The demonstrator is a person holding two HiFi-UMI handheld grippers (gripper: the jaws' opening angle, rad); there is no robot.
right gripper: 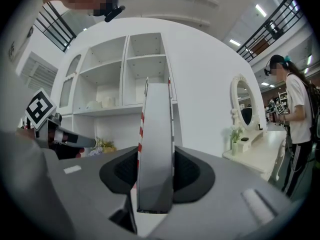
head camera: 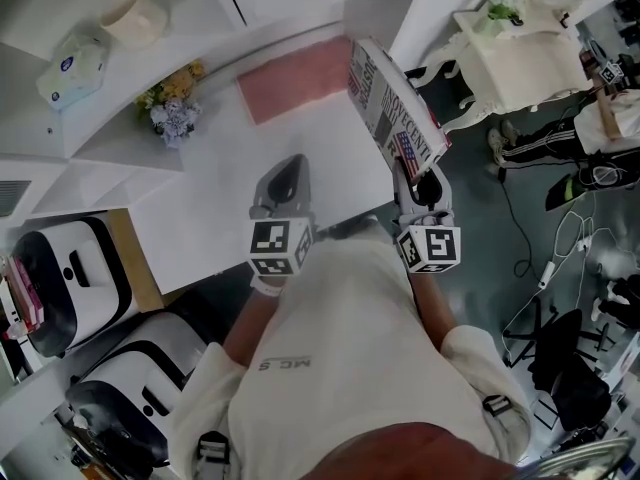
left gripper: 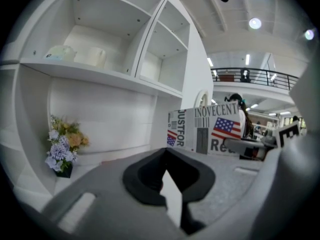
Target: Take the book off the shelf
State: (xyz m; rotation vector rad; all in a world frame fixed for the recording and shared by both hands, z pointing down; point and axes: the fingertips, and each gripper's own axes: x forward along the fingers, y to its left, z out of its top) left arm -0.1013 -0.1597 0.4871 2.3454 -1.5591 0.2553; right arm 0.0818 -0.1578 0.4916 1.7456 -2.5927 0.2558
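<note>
The book (head camera: 395, 103), with a newspaper-print cover and a US flag, is held upright over the right edge of the white shelf surface (head camera: 210, 208), off the shelf. My right gripper (head camera: 420, 175) is shut on its lower edge. In the right gripper view the book's edge (right gripper: 156, 149) stands on end between the black pads (right gripper: 186, 173). My left gripper (head camera: 287, 175) hovers above the white surface to the left of the book, shut with nothing in it. The left gripper view shows its own jaws (left gripper: 167, 176) together, and the book's cover (left gripper: 210, 131) to the right.
A small flower bouquet (head camera: 172, 108) and a tissue pack (head camera: 72, 63) sit on the shelves at the back left. A pink mat (head camera: 295, 78) lies behind the book. A white dressing table (head camera: 520, 53) stands right, cables (head camera: 540, 268) lie on the floor. A person (right gripper: 295, 114) stands nearby.
</note>
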